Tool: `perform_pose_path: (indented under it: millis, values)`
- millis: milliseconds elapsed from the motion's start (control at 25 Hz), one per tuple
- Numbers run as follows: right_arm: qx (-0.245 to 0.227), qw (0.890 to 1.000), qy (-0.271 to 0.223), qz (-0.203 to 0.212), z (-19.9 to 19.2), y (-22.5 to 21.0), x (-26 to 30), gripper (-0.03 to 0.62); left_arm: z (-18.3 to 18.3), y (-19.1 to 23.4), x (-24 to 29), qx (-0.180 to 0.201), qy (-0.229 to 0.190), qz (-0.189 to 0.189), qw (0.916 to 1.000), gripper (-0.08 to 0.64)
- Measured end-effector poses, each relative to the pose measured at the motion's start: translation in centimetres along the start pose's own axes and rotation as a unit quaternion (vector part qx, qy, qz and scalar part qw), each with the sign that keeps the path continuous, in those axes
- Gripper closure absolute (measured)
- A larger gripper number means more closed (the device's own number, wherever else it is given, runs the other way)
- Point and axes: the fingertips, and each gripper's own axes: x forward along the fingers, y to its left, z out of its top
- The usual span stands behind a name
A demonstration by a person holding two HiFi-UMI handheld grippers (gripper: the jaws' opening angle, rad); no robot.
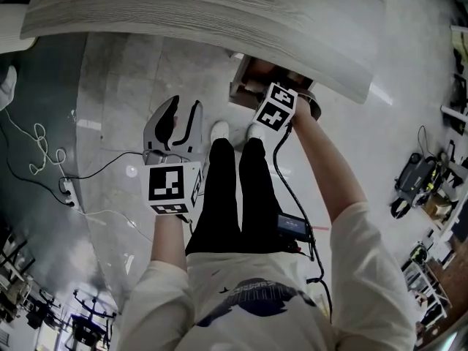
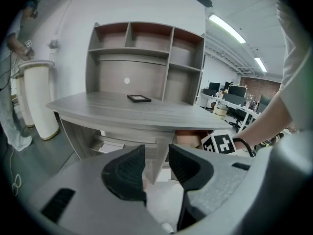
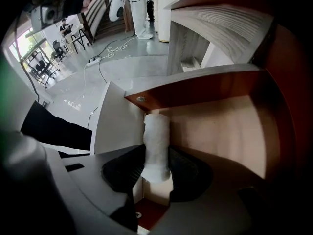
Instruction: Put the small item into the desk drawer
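The person stands at a grey wooden desk, and a drawer (image 3: pixel 195 89) is pulled open below the near edge of the tabletop (image 1: pixel 205 13), toward its right end. The right hand-held gripper (image 3: pixel 156 165) points straight down into this drawer, its marker cube (image 1: pixel 276 107) showing just clear of the tabletop's edge. Its jaws are closed on a small white fuzzy roll (image 3: pixel 156 138), one dark pad against each side. The roll stands lengthwise along the jaws, with its far end down near a corner of the drawer, where the reddish-brown wall meets the white panel; whether that end touches the drawer's pale bottom cannot be told. The left hand-held gripper (image 2: pixel 156 155) hangs in front of the person's black trousers (image 1: pixel 227 196), away from the desk, angled downward. Its jaws stand a narrow gap apart with nothing between them. At the back edge of the tabletop rises a shelf unit (image 2: pixel 146 43), and a flat dark rectangular thing (image 2: pixel 139 98) lies on the tabletop in front of it. A white cable (image 1: pixel 40 148) lies looped on the glossy floor (image 1: pixel 110 86) to the person's left.
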Motion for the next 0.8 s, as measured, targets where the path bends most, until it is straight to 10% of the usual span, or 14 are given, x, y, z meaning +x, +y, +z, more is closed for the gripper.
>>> perform_pose_path:
  millis: [800]
  values:
    - [0.06, 0.994, -0.094, 0.006, 0.9, 0.1, -5.3, 0.396, 0.7, -0.8, -0.5, 0.005, -0.003, 0.003, 1.0, 0.425]
